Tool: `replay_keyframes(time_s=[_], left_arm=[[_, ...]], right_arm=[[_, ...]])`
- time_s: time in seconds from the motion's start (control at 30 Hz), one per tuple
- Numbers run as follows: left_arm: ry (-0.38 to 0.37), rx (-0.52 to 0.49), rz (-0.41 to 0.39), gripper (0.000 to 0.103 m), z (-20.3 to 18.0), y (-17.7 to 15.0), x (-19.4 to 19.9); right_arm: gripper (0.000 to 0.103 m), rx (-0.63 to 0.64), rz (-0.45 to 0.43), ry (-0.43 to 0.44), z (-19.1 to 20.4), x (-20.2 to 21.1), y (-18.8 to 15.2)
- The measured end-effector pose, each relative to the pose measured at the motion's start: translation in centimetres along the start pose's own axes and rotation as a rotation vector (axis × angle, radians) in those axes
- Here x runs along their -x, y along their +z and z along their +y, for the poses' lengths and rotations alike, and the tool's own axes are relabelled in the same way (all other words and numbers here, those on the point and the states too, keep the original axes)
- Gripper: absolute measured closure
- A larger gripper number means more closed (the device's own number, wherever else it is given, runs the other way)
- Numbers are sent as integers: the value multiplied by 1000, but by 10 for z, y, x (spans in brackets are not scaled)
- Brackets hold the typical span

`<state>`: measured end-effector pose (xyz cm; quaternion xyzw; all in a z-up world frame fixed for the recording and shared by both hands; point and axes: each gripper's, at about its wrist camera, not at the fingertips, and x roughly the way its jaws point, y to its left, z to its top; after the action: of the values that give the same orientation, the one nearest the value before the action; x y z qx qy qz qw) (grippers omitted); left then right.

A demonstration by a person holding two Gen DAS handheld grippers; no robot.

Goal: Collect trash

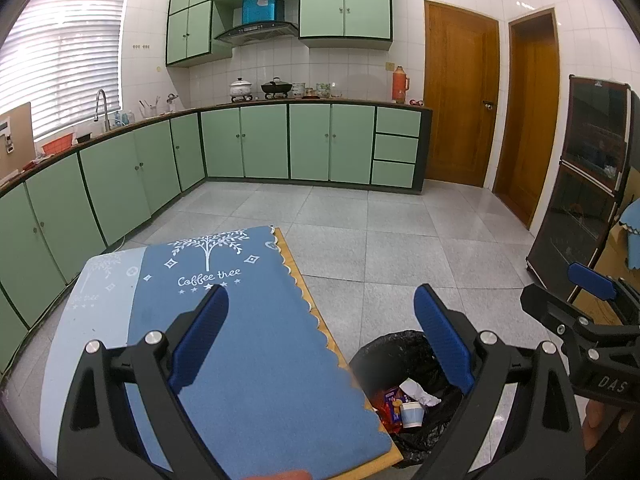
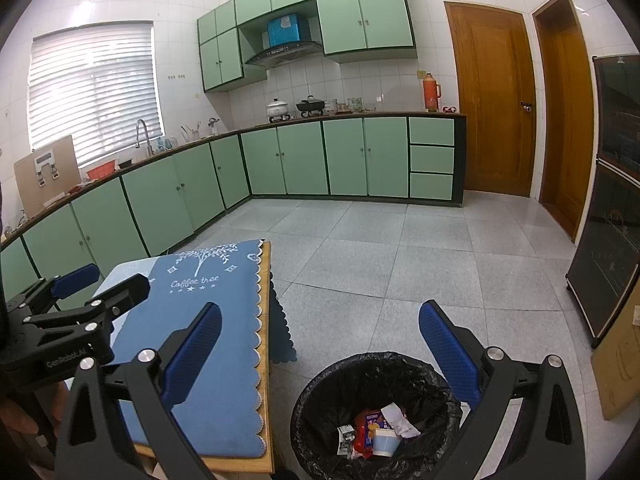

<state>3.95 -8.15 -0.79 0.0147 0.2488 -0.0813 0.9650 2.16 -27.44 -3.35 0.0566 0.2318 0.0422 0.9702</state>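
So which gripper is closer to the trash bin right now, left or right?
Right. The right gripper is open above the trash bin, next to the table. The left gripper, also open, sits over the table's blue cloth, off to the bin's side.

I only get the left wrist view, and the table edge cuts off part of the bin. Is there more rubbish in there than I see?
Observer: Yes. The right wrist view shows the whole bin, and a small printed paper scrap lies left of the red wrapper.
Operator: Is the paper cup upright?
Observer: No, the cup lies tipped on the other rubbish.
Operator: Are the right tongs carrying anything?
Observer: No. The right tongs are open and empty above the bin.
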Motion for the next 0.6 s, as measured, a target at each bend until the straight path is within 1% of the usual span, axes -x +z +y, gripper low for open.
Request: replay_keyframes(time_s=[0.6], left_arm=[[-3,0,1,12,0,-1,0]], right_arm=[[6,-2,2,-2,-3,-1,-2]])
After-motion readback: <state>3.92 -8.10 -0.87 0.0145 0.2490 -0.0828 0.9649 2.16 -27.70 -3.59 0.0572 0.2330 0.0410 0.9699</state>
